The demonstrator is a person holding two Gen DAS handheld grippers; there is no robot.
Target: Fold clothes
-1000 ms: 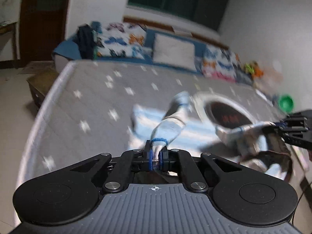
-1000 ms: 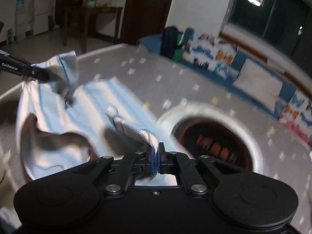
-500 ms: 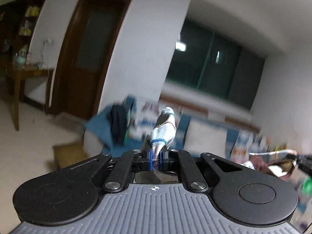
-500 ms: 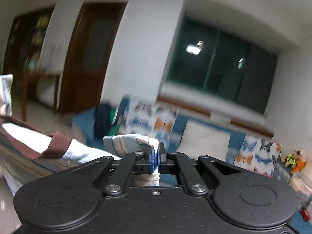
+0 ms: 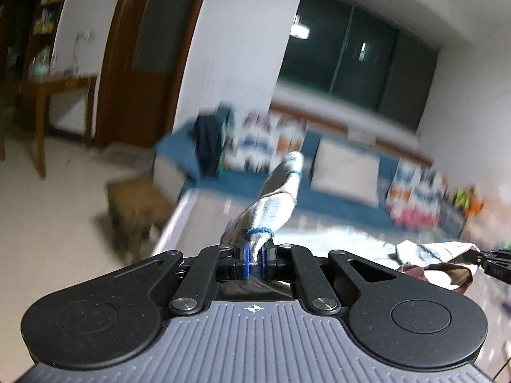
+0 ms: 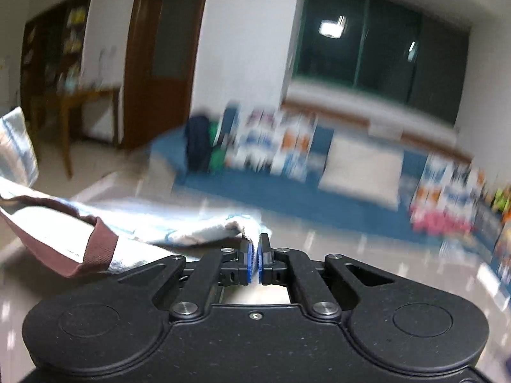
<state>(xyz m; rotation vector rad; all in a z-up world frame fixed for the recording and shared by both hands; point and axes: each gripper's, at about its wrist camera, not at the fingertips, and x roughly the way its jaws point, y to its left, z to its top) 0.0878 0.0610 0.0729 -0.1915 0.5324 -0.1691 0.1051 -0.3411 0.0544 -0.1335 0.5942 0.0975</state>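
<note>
While you hold both ends up: garment [image 6: 198, 233] hangs stretched over the bed [image 5: 351, 233].
Left gripper [image 5: 254, 257]: clamped on a bunched fold.
Right gripper [image 6: 254, 257]: pinched on a white hem.
Cuff [image 6: 95, 245]: maroon, drooping at your left.

The garment [image 6: 179, 233] is pale blue-and-white striped cloth with a maroon ribbed band [image 6: 95, 249], held up and stretched. In the right wrist view it runs from the centre out toward nine o'clock. In the left wrist view a bunched tip [image 5: 274, 210] stands toward twelve o'clock, and the rest [image 5: 431, 255] hangs at three o'clock.
</note>
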